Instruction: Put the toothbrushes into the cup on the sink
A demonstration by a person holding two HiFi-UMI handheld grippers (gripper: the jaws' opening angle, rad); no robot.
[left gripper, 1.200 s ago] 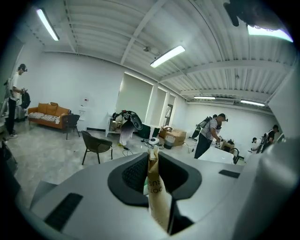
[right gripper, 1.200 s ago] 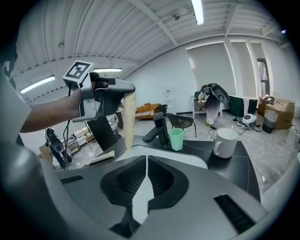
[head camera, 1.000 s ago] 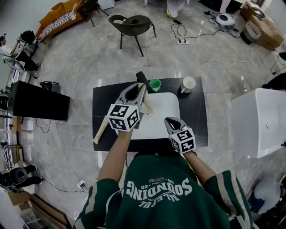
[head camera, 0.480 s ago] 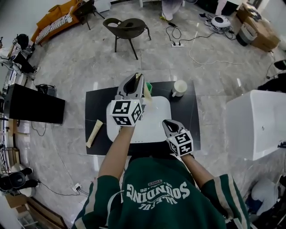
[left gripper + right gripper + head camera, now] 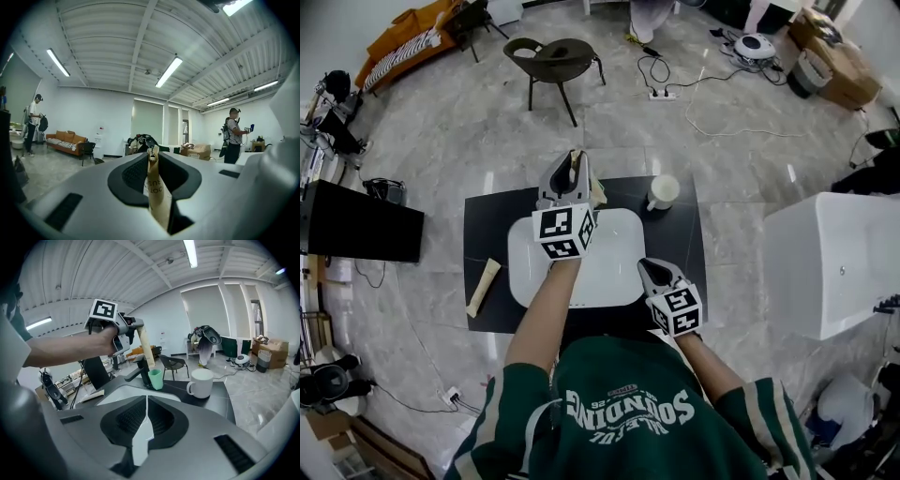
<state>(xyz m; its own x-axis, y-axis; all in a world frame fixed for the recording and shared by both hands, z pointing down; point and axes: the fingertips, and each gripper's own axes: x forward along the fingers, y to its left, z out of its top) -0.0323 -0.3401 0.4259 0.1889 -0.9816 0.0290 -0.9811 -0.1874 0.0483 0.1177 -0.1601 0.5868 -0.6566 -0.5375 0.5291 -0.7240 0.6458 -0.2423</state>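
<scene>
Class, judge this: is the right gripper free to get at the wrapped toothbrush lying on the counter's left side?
Probably not directly: the left forearm stretches over the sink, between the right gripper and that wrapped toothbrush, so it would have to cross that arm.

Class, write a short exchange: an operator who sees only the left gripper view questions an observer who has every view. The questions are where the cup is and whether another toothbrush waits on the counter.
Operator: My jaws pinch a toothbrush packet, but beyond it I see only the room. Where is the cup?
Observer: The green cup stands on the black counter beside the faucet, at the basin's far edge.
Operator: How near is my packet?
Observer: In the right gripper view it slants down from the left gripper, its lower end close above the cup's rim.
Operator: Any other toothbrush?
Observer: A second packet lies on the counter, left of the basin.
</scene>
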